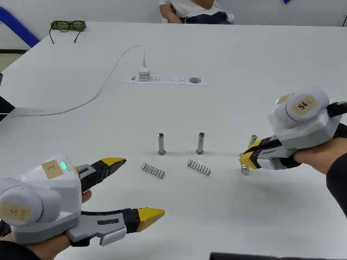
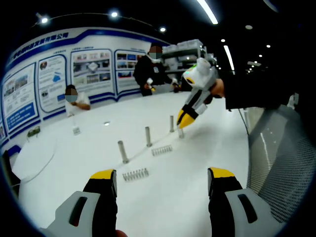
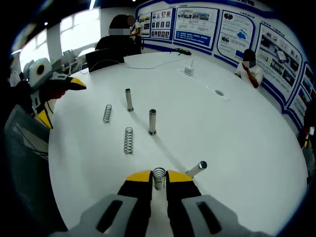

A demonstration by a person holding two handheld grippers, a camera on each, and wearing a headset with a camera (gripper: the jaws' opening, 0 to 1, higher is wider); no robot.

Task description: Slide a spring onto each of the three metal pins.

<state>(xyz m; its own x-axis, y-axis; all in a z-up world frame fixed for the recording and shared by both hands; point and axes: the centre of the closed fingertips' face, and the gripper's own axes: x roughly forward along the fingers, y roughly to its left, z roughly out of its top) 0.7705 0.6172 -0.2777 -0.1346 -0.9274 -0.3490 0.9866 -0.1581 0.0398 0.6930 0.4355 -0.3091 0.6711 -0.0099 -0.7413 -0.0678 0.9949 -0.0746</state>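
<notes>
Springs wait on the white table. At left, my left gripper hangs with its jaws spread wide and holding nothing, near the left spring, which lies loose in front of the left pin. The middle spring lies before the middle pin, apart from both tongs. At right, my right gripper is clenched on the third spring, just beside the right pin.

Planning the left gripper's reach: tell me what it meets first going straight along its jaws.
Probably the nearest spring, lying on the table ahead of the left gripper, within the gap of its open jaws, slightly left of centre; fisheye depth is uncertain.
</notes>
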